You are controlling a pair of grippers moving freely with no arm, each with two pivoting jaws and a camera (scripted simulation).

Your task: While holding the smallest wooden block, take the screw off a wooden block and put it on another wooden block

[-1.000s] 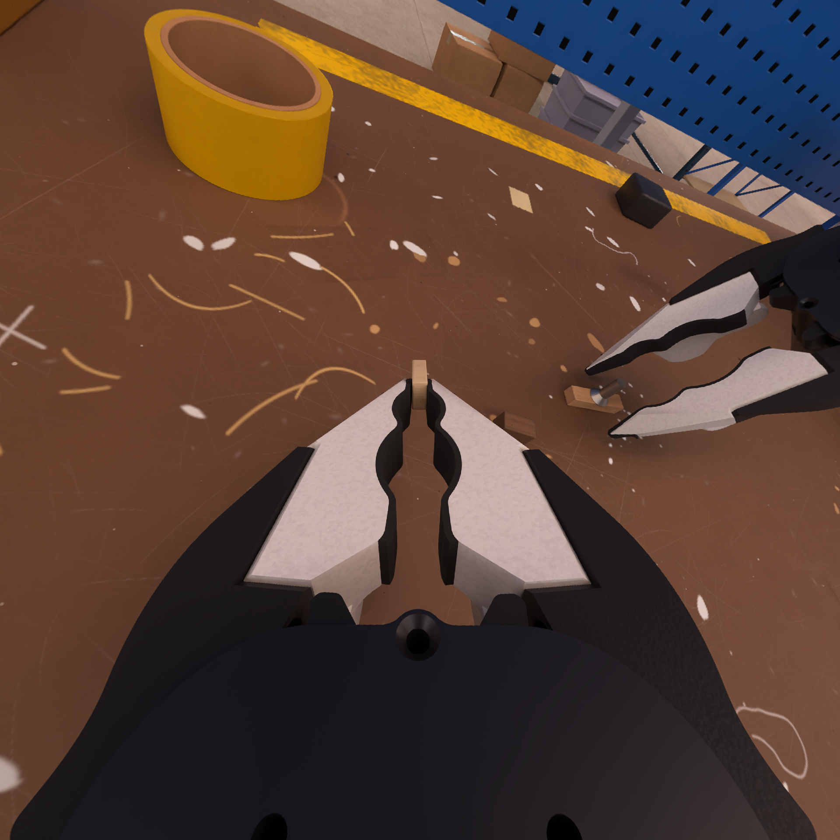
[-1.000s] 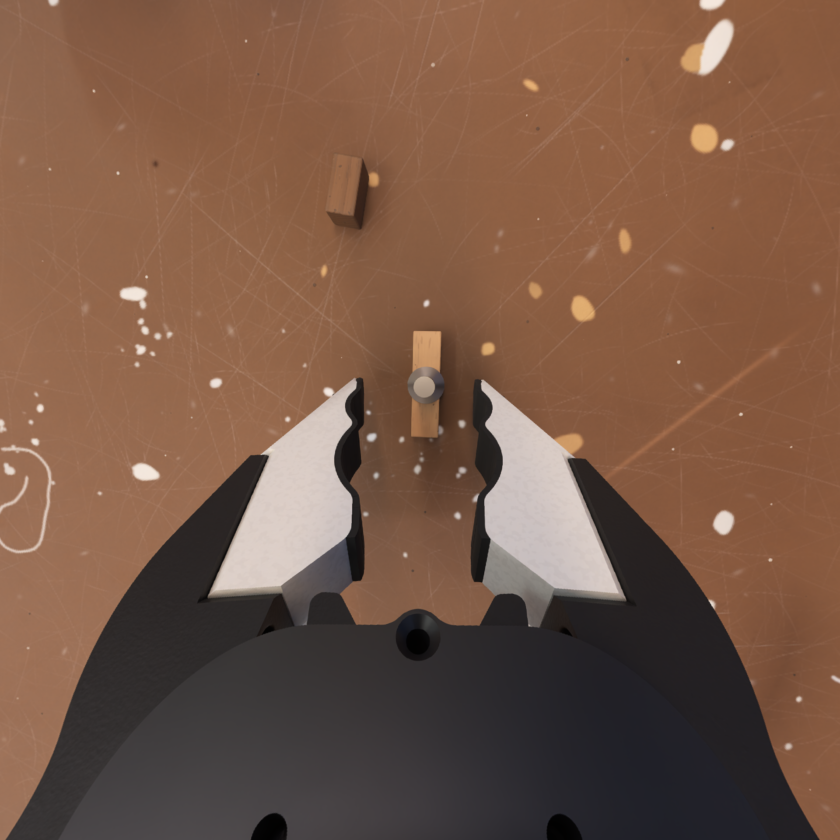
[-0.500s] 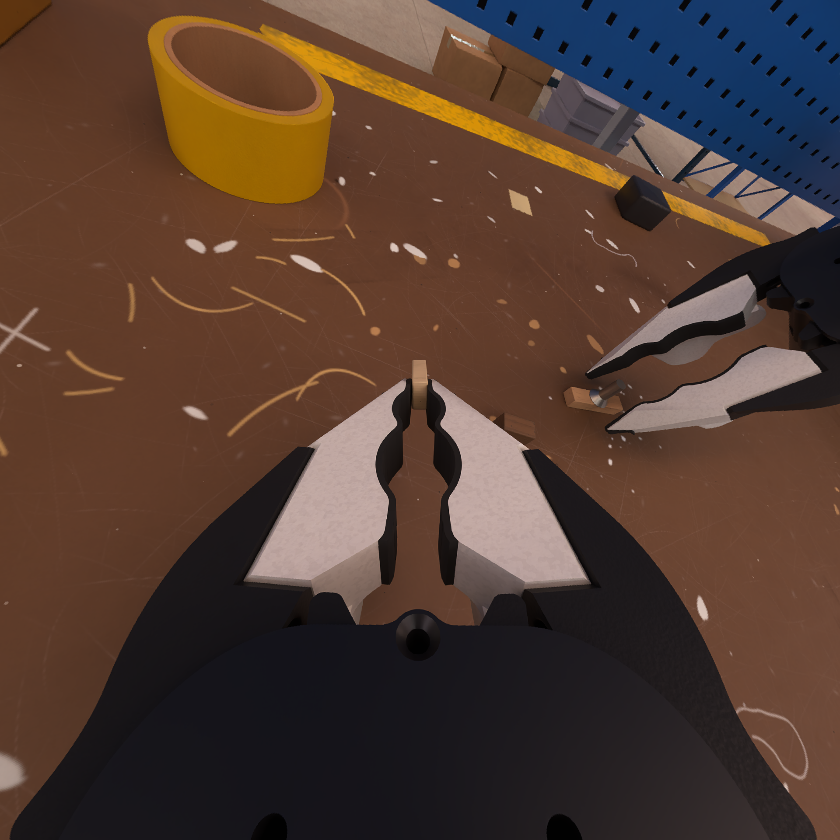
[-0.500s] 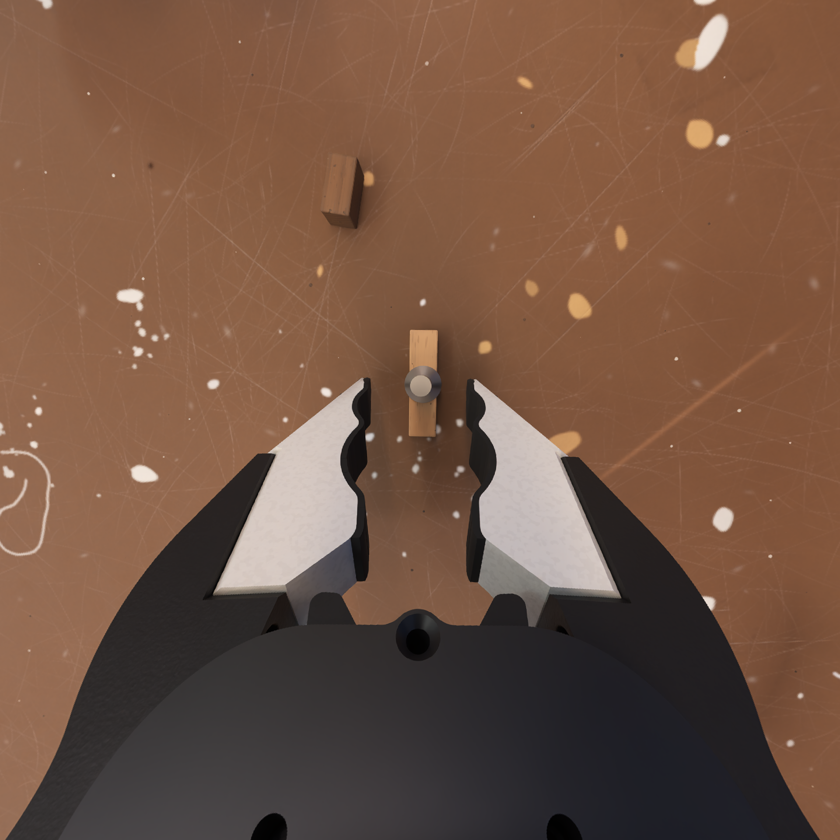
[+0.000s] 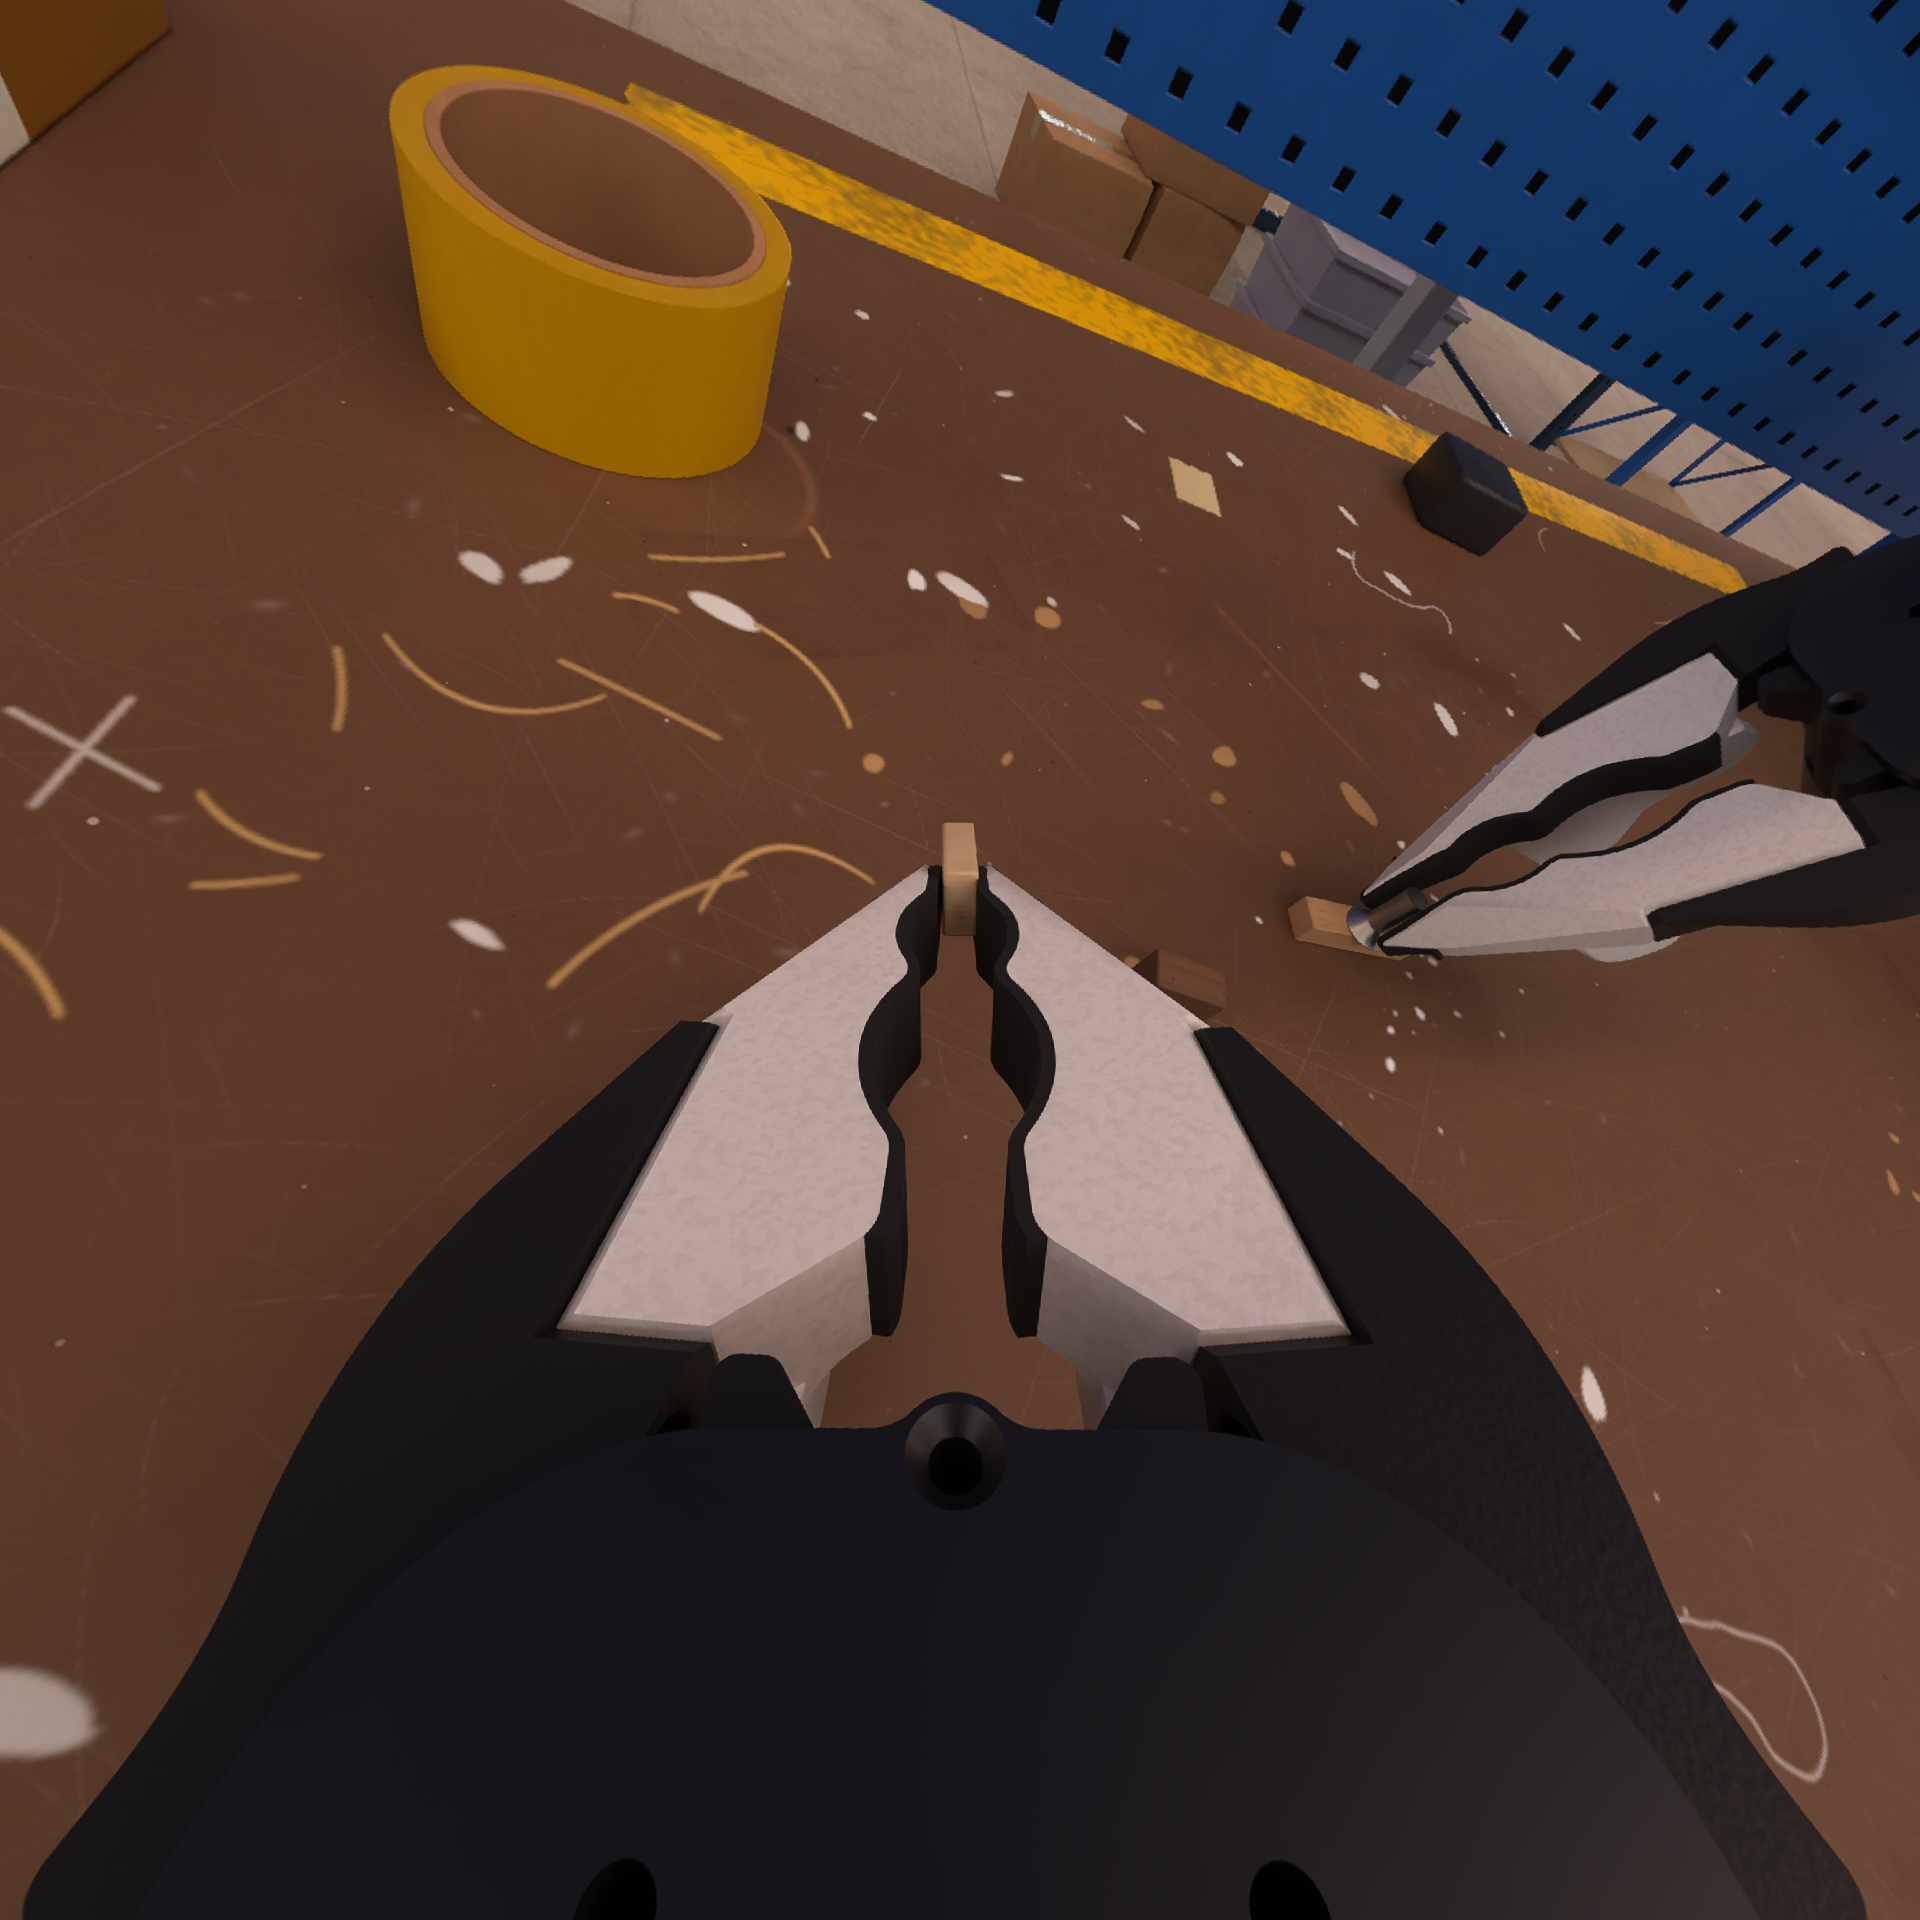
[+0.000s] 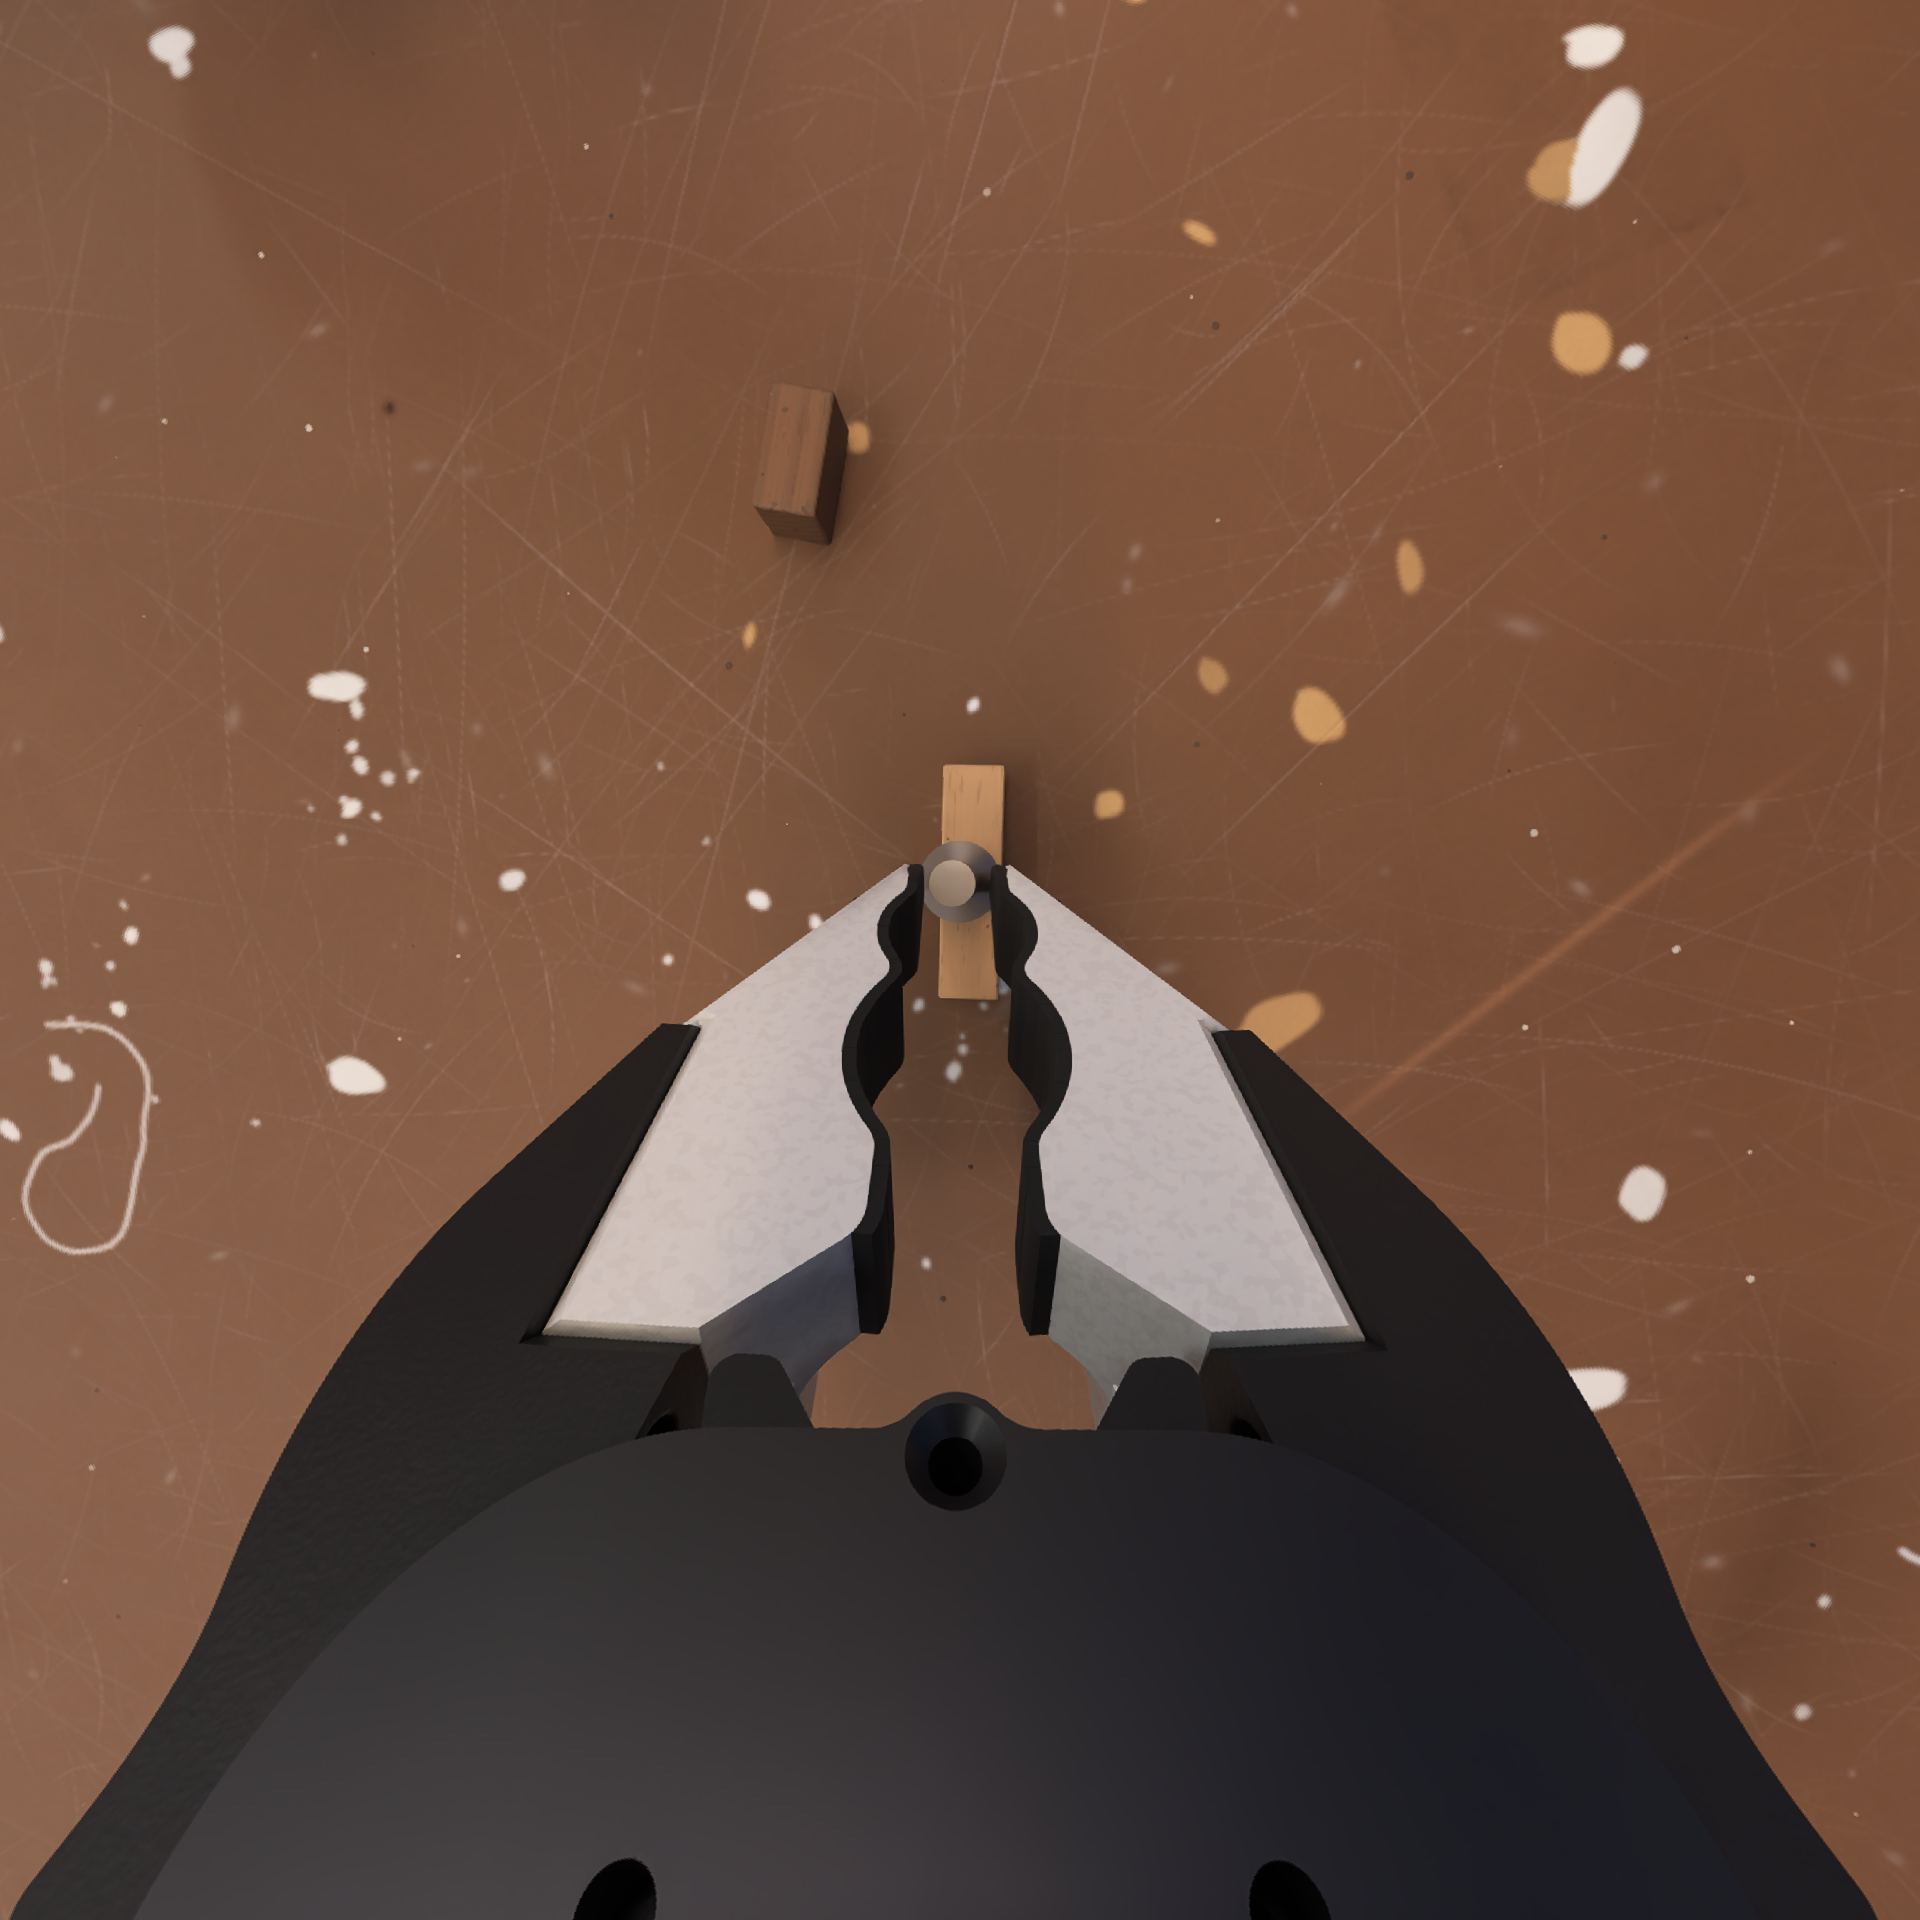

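Scratched brown bench (image 5: 312,1091), flecked with paint, runs back to a yellow edge stripe (image 5: 1039,281) and a blue pegboard wall (image 5: 1558,156); a big roll of yellow tape (image 5: 592,312) stands at the far left and a black cube (image 5: 1465,504) sits near the stripe. From the left wrist, the left gripper (image 5: 958,883) is clamped on the smallest block (image 5: 958,868), pale and held upright at the tips; off to the right the right gripper (image 5: 1392,920) has its tips down at the screw (image 5: 1377,920) on the light block (image 5: 1322,920), with the dark block (image 5: 1184,977) between the two grippers.

From the right wrist, looking straight down, the right gripper (image 6: 956,883) has both fingers pressed against the screw (image 6: 954,883), which stands on the light block (image 6: 972,810); the dark block (image 6: 800,462) lies apart, up and to the left.

The step looks like the grasp of the screw; next comes a straight lift clear of the light block, then a carry to the dark one, the left grip unchanged. Half a second ago the right fingers stood wide of the screw; now they have come together on it; the left hold is as it was.
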